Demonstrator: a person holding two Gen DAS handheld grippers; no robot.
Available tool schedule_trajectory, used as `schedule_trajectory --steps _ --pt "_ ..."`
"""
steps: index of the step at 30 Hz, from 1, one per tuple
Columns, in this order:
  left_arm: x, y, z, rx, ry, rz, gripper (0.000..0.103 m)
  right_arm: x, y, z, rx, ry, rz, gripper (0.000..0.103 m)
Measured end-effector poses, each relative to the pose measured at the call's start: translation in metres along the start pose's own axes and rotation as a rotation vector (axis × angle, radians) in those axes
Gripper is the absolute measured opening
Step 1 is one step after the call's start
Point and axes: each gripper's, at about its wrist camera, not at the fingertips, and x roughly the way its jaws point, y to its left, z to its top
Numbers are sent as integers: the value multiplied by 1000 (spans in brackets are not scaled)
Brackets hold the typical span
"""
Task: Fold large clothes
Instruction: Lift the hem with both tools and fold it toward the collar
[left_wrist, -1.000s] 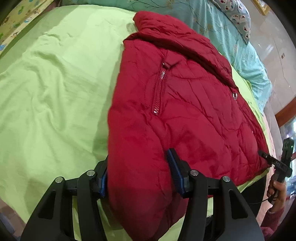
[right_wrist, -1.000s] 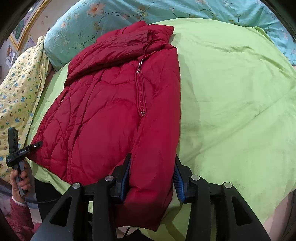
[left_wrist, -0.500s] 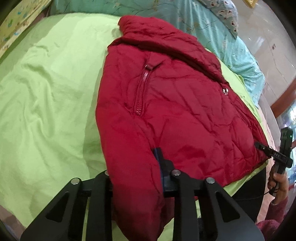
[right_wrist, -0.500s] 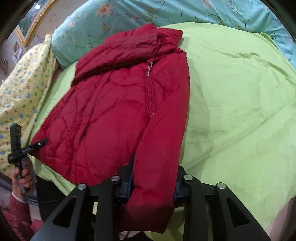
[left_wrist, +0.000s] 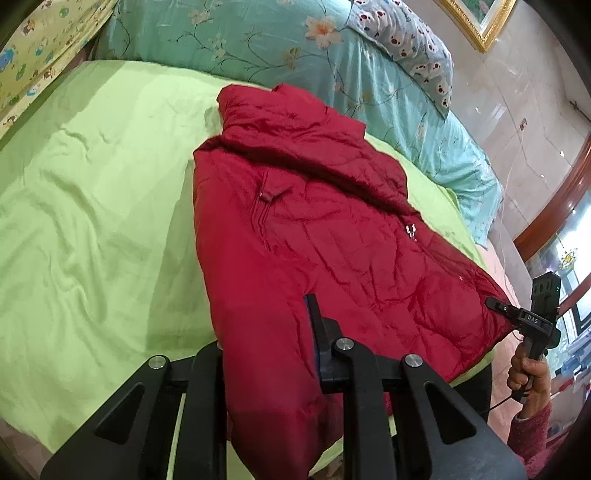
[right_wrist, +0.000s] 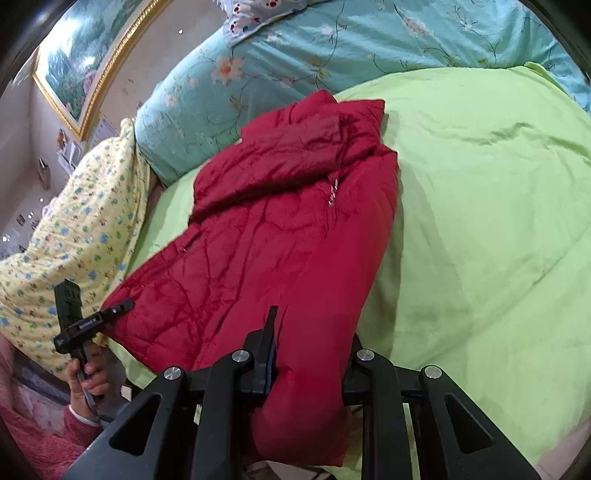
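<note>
While the red puffer jacket (left_wrist: 332, 236) lies spread on the lime-green bed sheet (left_wrist: 92, 221), collar toward the teal floral quilt (left_wrist: 258, 40), I see its quilted shell creased and glossy, zippers glinting. My left claw (left_wrist: 266, 332) has just been closing and now pinches one sleeve end; my right claw (right_wrist: 310, 347) has likewise been closing and grips the other sleeve end.
</note>
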Motion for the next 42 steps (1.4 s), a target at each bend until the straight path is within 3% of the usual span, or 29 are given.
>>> schedule_trajectory --steps 11,25,42 --pt "-11 -4 36 -16 -70 -54 17 -8 1 43 22 -83 64 21" --pt "-4 -14 112 5 -156 -78 17 4 2 118 40 -200 75 21" --pt "56 -7 218 -61 -185 -61 17 61 -24 212 125 -265 51 21"
